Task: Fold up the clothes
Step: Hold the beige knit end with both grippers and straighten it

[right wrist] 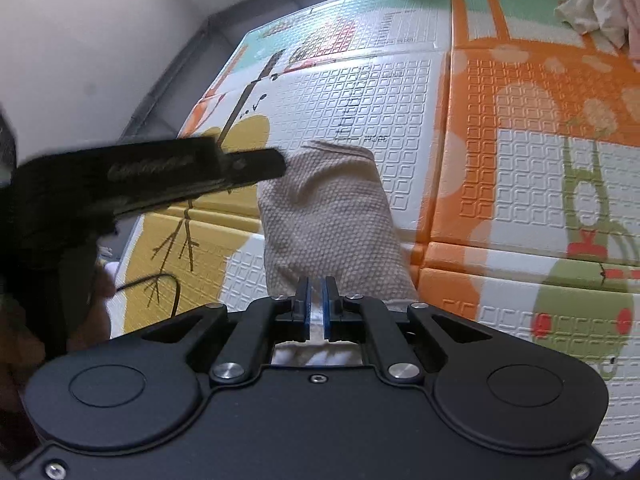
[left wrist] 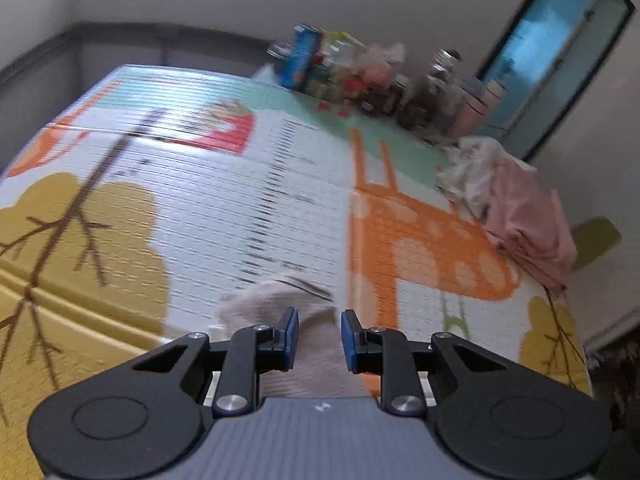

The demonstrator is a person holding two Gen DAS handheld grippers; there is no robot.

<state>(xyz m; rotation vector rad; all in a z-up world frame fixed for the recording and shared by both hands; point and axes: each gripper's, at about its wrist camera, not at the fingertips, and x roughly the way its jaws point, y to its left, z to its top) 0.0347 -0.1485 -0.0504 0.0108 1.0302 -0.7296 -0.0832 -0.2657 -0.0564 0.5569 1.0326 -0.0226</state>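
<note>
I see a colourful embossed foam play mat covering the floor, plain white walls with grey skirting, a cluttered row of bottles and boxes, and a dark-framed blue-lit doorway.

Beige waffle-weave cloth — orange, white, mustard cartoon mat.

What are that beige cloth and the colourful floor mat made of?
The beige cloth looks like soft woven cotton: a matte, waffle-like texture that sags in folds. The mat looks like foam or soft plastic: a slightly glossy, printed surface embossed with small squares. Neither is certain.
</note>
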